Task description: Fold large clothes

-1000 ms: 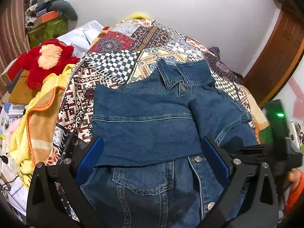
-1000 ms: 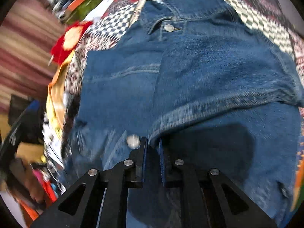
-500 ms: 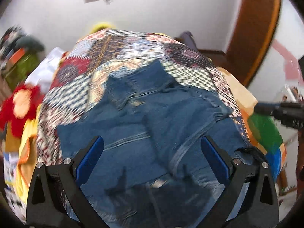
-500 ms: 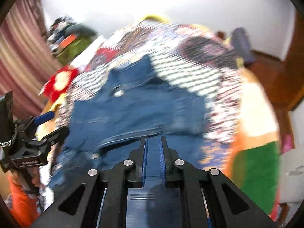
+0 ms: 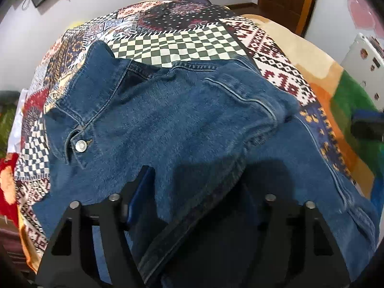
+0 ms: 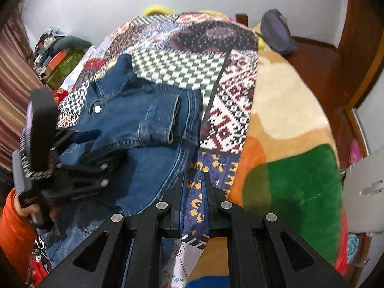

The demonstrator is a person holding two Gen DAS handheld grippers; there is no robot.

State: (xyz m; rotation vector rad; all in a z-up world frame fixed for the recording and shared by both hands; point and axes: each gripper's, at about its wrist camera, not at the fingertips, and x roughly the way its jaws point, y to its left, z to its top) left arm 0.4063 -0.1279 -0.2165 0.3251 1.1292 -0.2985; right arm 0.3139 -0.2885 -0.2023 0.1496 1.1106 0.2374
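The left tongs [image 5: 196, 192] were closing over the jacket [image 5: 182, 110] sleeve (a thick fold might slip); the right tongs [image 6: 194, 192] were together, empty.

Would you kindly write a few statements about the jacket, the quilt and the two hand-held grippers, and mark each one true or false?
1. The denim jacket lies on a patchwork quilt. True.
2. The right hand-held gripper clamps a sleeve. False: it is shut on nothing, over the quilt beside the jacket.
3. The left hand-held gripper is over the jacket, jaws closing with denim between them. True.
4. The jacket hangs on a hanger. False: it lies flat on the bed.
5. The collar button is metal. True.
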